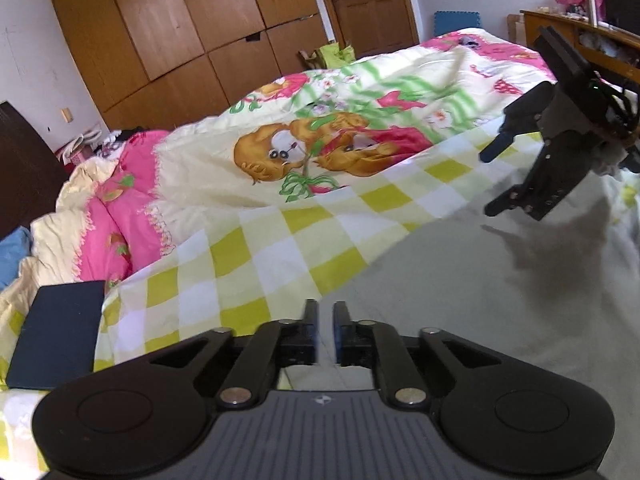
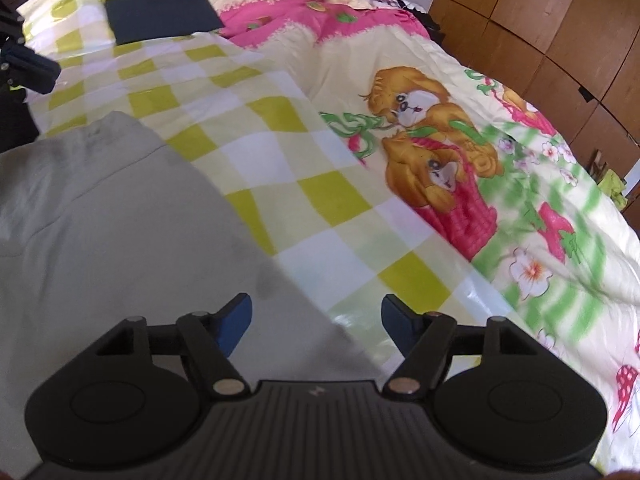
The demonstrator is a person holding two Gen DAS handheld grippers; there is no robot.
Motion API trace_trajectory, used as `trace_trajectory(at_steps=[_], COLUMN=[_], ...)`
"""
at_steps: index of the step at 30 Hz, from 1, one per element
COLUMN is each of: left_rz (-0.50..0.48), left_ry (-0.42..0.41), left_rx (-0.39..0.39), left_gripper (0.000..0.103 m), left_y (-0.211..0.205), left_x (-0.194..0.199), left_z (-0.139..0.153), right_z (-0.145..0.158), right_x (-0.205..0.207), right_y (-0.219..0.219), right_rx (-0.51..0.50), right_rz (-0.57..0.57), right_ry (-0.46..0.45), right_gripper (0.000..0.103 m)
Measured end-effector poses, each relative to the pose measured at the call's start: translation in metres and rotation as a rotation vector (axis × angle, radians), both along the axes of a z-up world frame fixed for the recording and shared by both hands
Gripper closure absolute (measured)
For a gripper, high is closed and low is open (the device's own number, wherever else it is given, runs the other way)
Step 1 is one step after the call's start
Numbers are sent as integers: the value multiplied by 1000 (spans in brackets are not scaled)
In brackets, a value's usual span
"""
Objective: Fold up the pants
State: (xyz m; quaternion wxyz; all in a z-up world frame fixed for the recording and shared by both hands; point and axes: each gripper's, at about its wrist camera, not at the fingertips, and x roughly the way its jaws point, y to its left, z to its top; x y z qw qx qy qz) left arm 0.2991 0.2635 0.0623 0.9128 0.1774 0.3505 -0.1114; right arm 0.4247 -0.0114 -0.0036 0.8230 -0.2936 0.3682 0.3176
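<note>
Your left gripper (image 1: 326,314) is sitting at six o'clock in its own view, its jaws standing narrow with a slim gap and nothing between them. Your right gripper (image 2: 316,320) is doing the opposite: its blue-padded jaws are gaping wide and gripping nothing, hanging over the spot where grey cloth meets checked sheet.

Just beyond both sets of tips, the pants (image 2: 120,220) are lying flat on the bed, a pale grey spread filling seven to nine o'clock in the right view and three to five o'clock in the left. They are looking soft, light and limp, so expect them to sag and drag rather than hold a shape; the smooth sheet should be letting them slide easily. You are likely best off pinching a hem or outer edge, one corner per gripper, and lifting both together so the fold stays square.

Past the pants, the checked sheet (image 2: 256,92) is running out toward twelve o'clock. Farther off, a dark flat pad (image 2: 160,14) is resting at eleven o'clock in the right view, and a cartoon quilt (image 2: 440,140) is bunching up at two o'clock.
</note>
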Motion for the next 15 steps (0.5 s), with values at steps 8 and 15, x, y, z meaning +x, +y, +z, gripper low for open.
trace_trajectory(at_steps=[8, 15], left_rz=[-24, 18], left_ry=[139, 286], left_rx=[68, 31], left_gripper=[24, 32], left_y=[12, 28], left_x=[48, 74], left_z=[-43, -80], right_z=[-26, -28], right_x=[38, 35], right_y=[-8, -12], right_rx=[-38, 17], right_rz=[-13, -15], right_ry=[138, 189], right_gripper=[19, 44])
